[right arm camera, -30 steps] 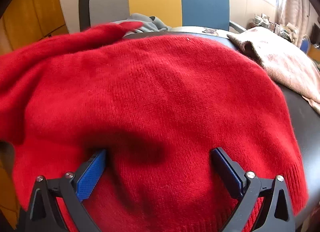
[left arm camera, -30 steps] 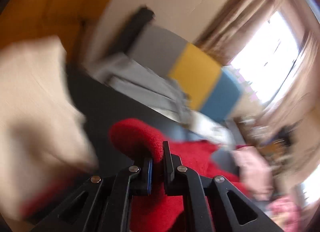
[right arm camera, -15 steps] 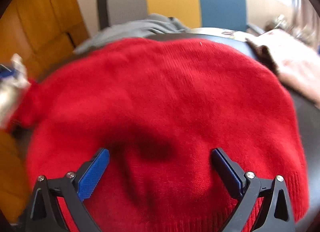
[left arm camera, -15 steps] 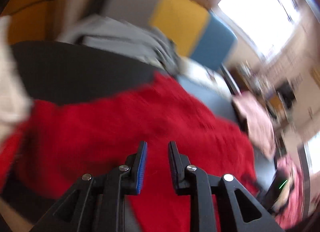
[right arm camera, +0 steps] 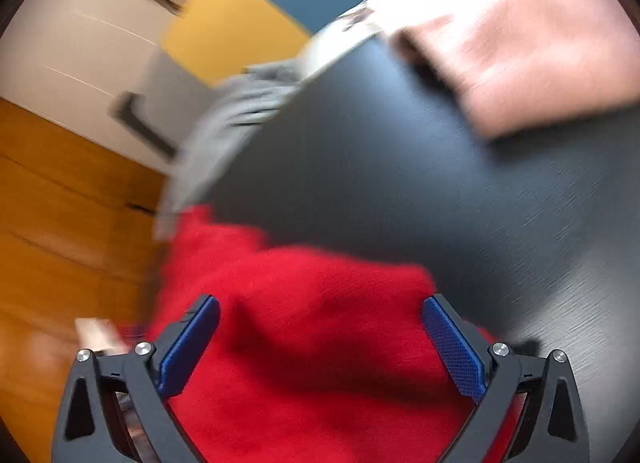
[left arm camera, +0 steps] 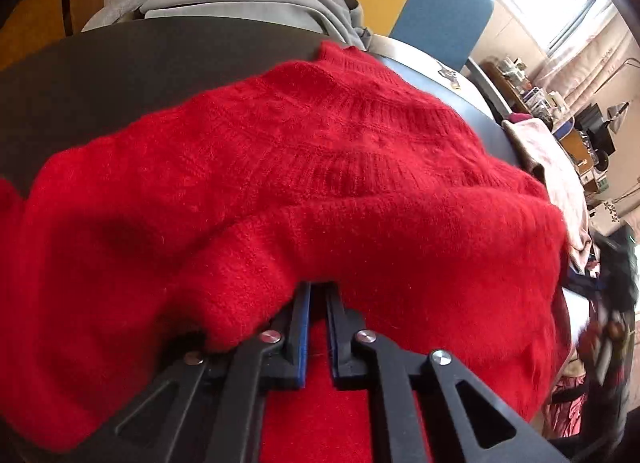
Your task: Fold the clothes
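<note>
I'm pinching the red sweater [left arm camera: 320,191] in my left tongs [left arm camera: 318,295], nearly closed; right tongs [right arm camera: 320,327] are gaping wide, empty, over it on the desk [right arm camera: 440,191].

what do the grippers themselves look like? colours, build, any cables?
Both match: left gripper and right gripper have black plastic linkage arms with triangular cut-outs and silver pivot screws. The fingers carry blue pads with a fine dotted texture. No cables, markings or sleeves visible.
</note>
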The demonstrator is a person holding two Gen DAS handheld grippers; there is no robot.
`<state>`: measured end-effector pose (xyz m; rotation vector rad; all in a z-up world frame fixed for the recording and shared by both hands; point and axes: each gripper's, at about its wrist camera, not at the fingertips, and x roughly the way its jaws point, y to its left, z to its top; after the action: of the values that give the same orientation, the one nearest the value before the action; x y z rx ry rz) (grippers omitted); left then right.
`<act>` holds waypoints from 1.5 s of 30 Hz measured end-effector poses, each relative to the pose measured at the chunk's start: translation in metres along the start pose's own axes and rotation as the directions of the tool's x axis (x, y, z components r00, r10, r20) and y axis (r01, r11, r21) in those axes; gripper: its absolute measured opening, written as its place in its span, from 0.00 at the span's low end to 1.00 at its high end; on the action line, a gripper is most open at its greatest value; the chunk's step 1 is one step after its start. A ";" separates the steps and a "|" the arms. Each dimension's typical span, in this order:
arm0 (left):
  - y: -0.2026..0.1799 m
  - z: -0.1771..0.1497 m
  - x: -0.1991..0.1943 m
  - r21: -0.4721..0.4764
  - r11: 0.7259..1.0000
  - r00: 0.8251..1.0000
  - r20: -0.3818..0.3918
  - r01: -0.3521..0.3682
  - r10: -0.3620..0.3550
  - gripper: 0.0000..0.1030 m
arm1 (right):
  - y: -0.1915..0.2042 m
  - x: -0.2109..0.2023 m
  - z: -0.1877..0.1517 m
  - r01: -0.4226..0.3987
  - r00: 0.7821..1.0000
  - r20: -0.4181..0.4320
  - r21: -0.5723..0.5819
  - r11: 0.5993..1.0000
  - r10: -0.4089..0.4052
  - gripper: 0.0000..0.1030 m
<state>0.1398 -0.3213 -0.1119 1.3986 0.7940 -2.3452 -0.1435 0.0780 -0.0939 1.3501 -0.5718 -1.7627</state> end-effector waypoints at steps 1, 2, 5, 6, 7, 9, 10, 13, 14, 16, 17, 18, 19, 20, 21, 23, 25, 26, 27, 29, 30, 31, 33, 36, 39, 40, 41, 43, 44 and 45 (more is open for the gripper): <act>-0.002 0.003 0.001 0.006 1.000 1.000 -0.001 -0.015 0.015 0.08 | 0.011 0.001 -0.010 -0.088 0.996 -0.012 -0.017 0.996 0.088 1.00; -0.006 0.005 0.000 0.013 0.999 0.999 -0.002 -0.037 0.037 0.08 | 0.025 0.003 -0.022 -0.176 0.984 -0.026 -0.039 0.984 0.175 1.00; -0.016 0.010 -0.025 -0.018 0.999 0.998 0.049 0.034 -0.033 0.09 | 0.075 0.017 -0.062 -0.375 0.926 -0.098 -0.123 0.919 0.364 1.00; -0.024 0.010 -0.035 0.000 0.997 0.994 0.065 0.084 -0.083 0.13 | 0.090 0.026 -0.077 -0.400 0.914 -0.134 -0.144 0.905 0.382 1.00; -0.031 0.011 -0.045 0.020 0.991 0.988 0.080 0.132 -0.133 0.16 | 0.102 0.037 -0.093 -0.423 0.901 -0.177 -0.162 0.891 0.396 1.00; -0.054 0.013 -0.060 0.083 0.970 0.970 0.070 0.227 -0.233 0.19 | 0.126 0.059 -0.126 -0.458 0.877 -0.259 -0.201 0.866 0.404 1.00; -0.068 0.013 -0.066 0.125 0.963 0.967 0.067 0.237 -0.247 0.19 | 0.136 0.071 -0.141 -0.447 0.880 -0.289 -0.228 0.865 0.378 1.00; -0.109 0.016 -0.074 0.262 0.938 0.967 0.056 0.225 -0.248 0.22 | 0.150 0.092 -0.171 -0.422 0.881 -0.342 -0.253 0.871 0.328 1.00; -0.123 0.017 -0.073 0.286 0.929 0.965 0.046 0.234 -0.257 0.23 | 0.149 0.085 -0.173 -0.422 0.884 -0.328 -0.255 0.870 0.332 1.00; -0.151 0.025 -0.066 0.311 0.906 0.953 0.001 0.287 -0.302 0.24 | 0.139 0.058 -0.171 -0.393 0.908 -0.267 -0.272 0.878 0.324 1.00; -0.165 0.029 -0.063 0.326 0.893 0.947 -0.021 0.309 -0.320 0.26 | 0.133 0.042 -0.168 -0.372 0.921 -0.228 -0.283 0.884 0.315 1.00; -0.183 0.034 -0.059 0.359 0.881 0.947 -0.037 0.310 -0.318 0.29 | 0.125 0.026 -0.166 -0.337 0.938 -0.188 -0.297 0.894 0.291 1.00; -0.202 0.039 -0.055 0.391 0.867 0.947 -0.053 0.311 -0.316 0.29 | 0.116 0.012 -0.162 -0.279 0.959 -0.143 -0.314 0.908 0.245 1.00; -0.219 0.044 -0.050 0.420 0.852 0.948 -0.070 0.311 -0.311 0.31 | 0.106 -0.003 -0.158 -0.223 0.975 -0.094 -0.319 0.921 0.203 1.00; -0.230 0.047 -0.042 0.440 0.843 0.949 -0.092 0.311 -0.302 0.34 | 0.094 -0.021 -0.154 -0.173 0.985 -0.040 -0.308 0.935 0.169 1.00; -0.255 0.049 -0.026 0.488 0.816 0.950 -0.141 0.310 -0.277 0.34 | 0.067 -0.056 -0.140 -0.025 0.993 0.107 -0.274 0.961 0.057 1.00; -0.276 0.051 -0.007 0.520 0.799 0.954 -0.179 0.301 -0.242 0.34 | 0.050 -0.079 -0.132 0.145 0.972 0.217 -0.271 0.952 -0.086 1.00; -0.283 0.052 0.002 0.526 0.797 0.954 -0.196 0.297 -0.227 0.34 | 0.043 -0.083 -0.128 0.207 0.962 0.232 -0.268 0.941 -0.145 1.00; -0.287 0.052 0.010 0.515 0.800 0.950 -0.217 0.308 -0.226 0.34 | 0.036 -0.084 -0.125 0.263 0.950 0.241 -0.261 0.929 -0.201 1.00; -0.290 0.054 0.022 0.482 0.810 0.939 -0.243 0.334 -0.243 0.34 | 0.025 -0.074 -0.121 0.317 0.939 0.223 -0.260 0.912 -0.263 1.00; -0.289 0.052 0.026 0.467 0.815 0.935 -0.250 0.343 -0.251 0.34 | 0.021 -0.066 -0.119 0.347 0.932 0.208 -0.272 0.898 -0.297 1.00; -0.287 0.051 0.029 0.457 0.818 0.932 -0.257 0.349 -0.254 0.34 | 0.020 -0.056 -0.118 0.394 0.917 0.187 -0.294 0.871 -0.352 1.00; -0.282 0.050 0.034 0.437 0.825 0.927 -0.274 0.358 -0.257 0.34 | 0.016 -0.034 -0.118 0.463 0.886 0.164 -0.356 0.812 -0.433 0.94; -0.271 0.047 0.034 0.415 0.836 0.923 -0.292 0.359 -0.252 0.34 | 0.025 -0.019 -0.128 0.530 0.846 0.209 -0.427 0.733 -0.490 0.70; -0.261 0.045 0.024 0.399 0.833 0.912 -0.306 0.383 -0.273 0.34 | 0.020 -0.025 -0.130 0.371 0.927 0.184 -0.323 0.870 -0.327 0.14; -0.256 0.045 0.019 0.389 0.826 0.901 -0.319 0.408 -0.294 0.35 | 0.017 -0.027 -0.131 0.295 0.951 0.176 -0.274 0.915 -0.254 0.15; -0.252 0.044 0.014 0.379 0.820 0.890 -0.331 0.430 -0.314 0.36 | 0.014 -0.030 -0.131 0.215 0.969 0.172 -0.223 0.951 -0.179 0.15; -0.244 0.042 0.006 0.358 0.813 0.873 -0.349 0.459 -0.340 0.40 | 0.027 -0.025 -0.141 0.066 0.985 0.169 -0.185 0.981 -0.035 0.15; -0.239 0.042 0.001 0.349 0.811 0.868 -0.353 0.469 -0.349 0.44 | 0.042 -0.020 -0.148 0.023 0.986 0.165 -0.212 0.977 0.012 0.15; -0.232 0.042 -0.004 0.341 0.812 0.865 -0.352 0.474 -0.357 0.47 | 0.057 -0.015 -0.155 -0.020 0.985 0.160 -0.238 0.971 0.059 0.15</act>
<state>-0.0064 -0.1600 -0.0217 1.9273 0.7634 -2.8282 0.0223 0.0778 -0.0919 1.0289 -0.4585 -1.8572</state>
